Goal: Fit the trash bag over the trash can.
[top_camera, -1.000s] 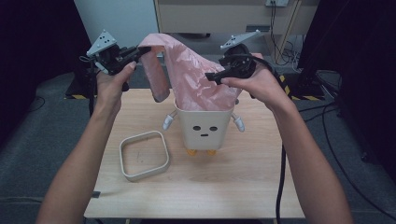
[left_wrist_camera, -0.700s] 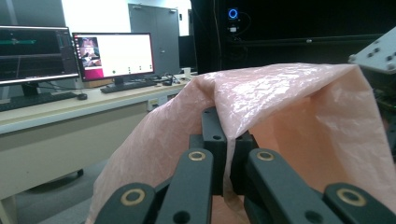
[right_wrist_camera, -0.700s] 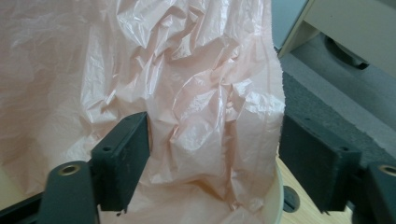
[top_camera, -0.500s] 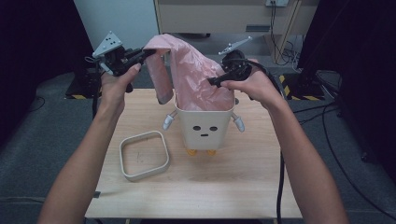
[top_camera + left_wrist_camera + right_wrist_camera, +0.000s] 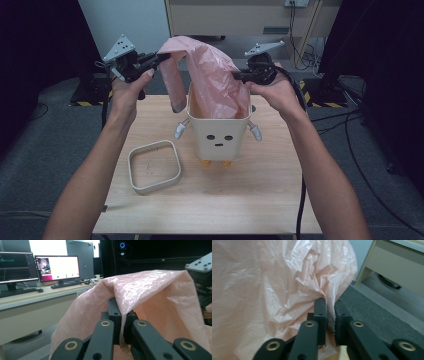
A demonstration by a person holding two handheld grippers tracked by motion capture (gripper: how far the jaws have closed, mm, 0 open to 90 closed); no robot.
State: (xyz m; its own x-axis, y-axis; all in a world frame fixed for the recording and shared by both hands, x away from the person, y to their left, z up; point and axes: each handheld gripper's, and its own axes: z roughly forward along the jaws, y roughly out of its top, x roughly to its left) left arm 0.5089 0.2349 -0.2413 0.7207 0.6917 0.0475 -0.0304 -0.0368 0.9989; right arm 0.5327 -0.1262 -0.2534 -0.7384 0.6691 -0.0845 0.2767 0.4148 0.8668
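A cream bin [image 5: 218, 138] with a drawn face, small arms and orange feet stands mid-table. A pink plastic bag [image 5: 210, 75] rises out of its mouth and is held stretched above it. My left gripper [image 5: 161, 56] is shut on the bag's upper left edge, up and left of the bin. In the left gripper view the bag [image 5: 140, 302] drapes over the closed jaws. My right gripper [image 5: 237, 75] is shut on the bag's right side, just above the bin's rim. The right gripper view has the crinkled bag [image 5: 274, 290] pinched between the jaws.
A loose cream square frame [image 5: 154, 166] lies on the wooden table [image 5: 260, 195] to the left of the bin. Beyond the table stand a cabinet [image 5: 225, 20] and cables on a grey floor. A desk with monitors [image 5: 57, 267] appears in the left gripper view.
Both grippers have stayed shut on the bag. The right gripper has come down and inward toward the bin's rim; the left has shifted slightly, and the bag now hangs more over the bin.
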